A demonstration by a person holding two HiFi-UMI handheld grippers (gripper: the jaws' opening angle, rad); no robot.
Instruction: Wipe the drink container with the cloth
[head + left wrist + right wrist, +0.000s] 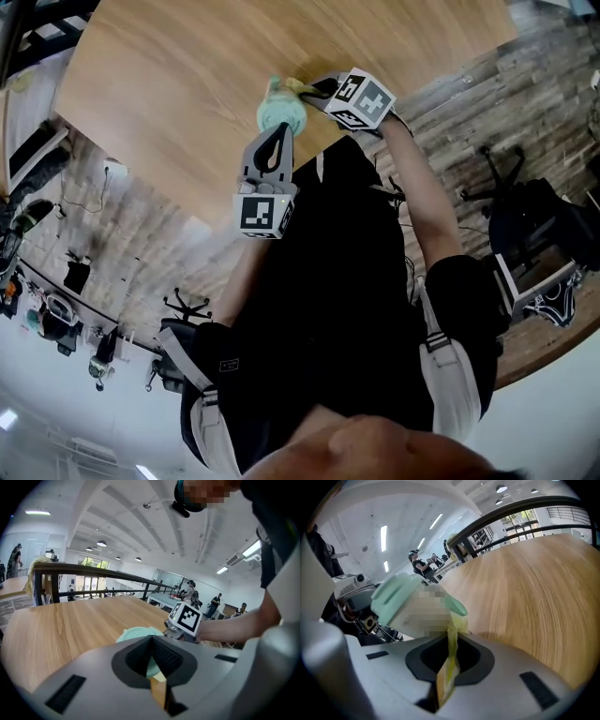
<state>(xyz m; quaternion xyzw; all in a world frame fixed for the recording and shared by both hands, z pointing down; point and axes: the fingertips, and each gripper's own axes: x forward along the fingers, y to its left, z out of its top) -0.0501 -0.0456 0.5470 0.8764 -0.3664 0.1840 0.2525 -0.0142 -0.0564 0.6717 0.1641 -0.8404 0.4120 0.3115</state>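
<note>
Wooden table (178, 84) stretched wide beyond its near edge, where the left gripper (152, 641) was clamped on a tilted cream drink container (280, 113) with mint-green ends, while the right gripper (447, 677) pinched a yellow cloth (452, 637) against its side.

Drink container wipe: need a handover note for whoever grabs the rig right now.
Left gripper: jaws look closed on the near edge of the mint drink container, by the edge of the wooden table. I cannot tell whether it rests on the table or is lifted.
Right gripper: jaws shut on the yellow cloth, whose free end lies against the container by its lid.
Done: both grasps made, cloth in contact. How much has been wiped cannot be told.
Left: probably rub the cloth round the lid and body with the left grip firm, then set both down.
</note>
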